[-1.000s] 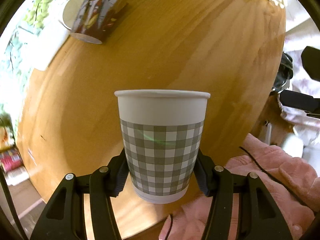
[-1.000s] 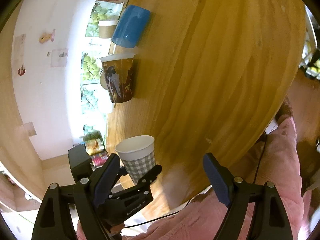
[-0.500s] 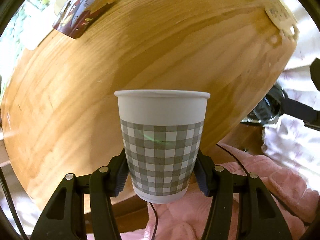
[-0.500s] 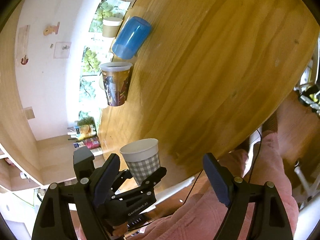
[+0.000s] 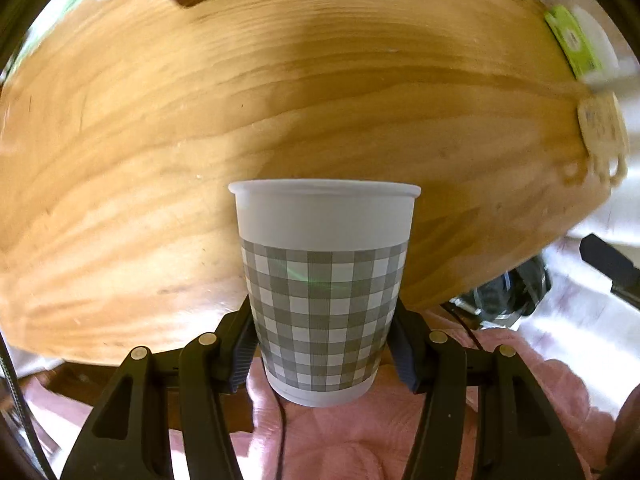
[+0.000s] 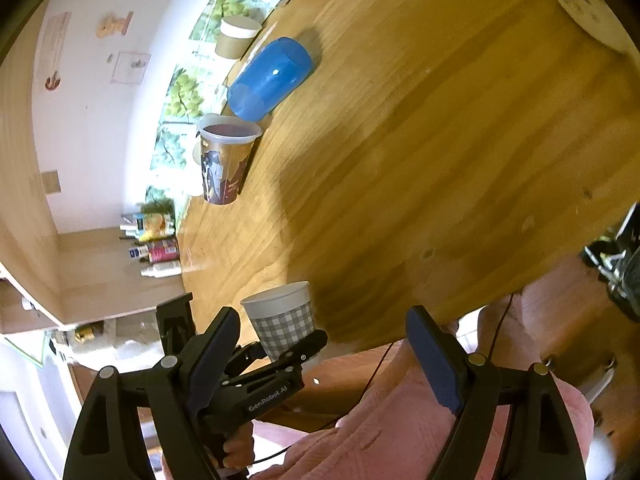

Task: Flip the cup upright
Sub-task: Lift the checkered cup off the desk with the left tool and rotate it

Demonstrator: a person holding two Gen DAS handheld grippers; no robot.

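A paper cup with a grey check pattern and white rim (image 5: 324, 280) is held in my left gripper (image 5: 324, 344), rim up relative to the fingers, in the air at the near edge of the round wooden table (image 5: 280, 120). The same cup (image 6: 282, 320) shows in the right wrist view, gripped by the left gripper (image 6: 276, 360) at the table's edge. My right gripper (image 6: 324, 360) is open and empty, held off the table's near edge.
A blue cup (image 6: 270, 78) lies on its side at the table's far side. A printed cup (image 6: 226, 160) stands near it, and a brown paper cup (image 6: 236, 36) beyond. A green packet (image 5: 572, 40) lies at the right edge. Pink clothing (image 5: 400, 432) is below.
The left gripper has swung with the cup, so the table has turned and now fills the view behind the cup. The right gripper has tilted too. Both grips are unchanged.
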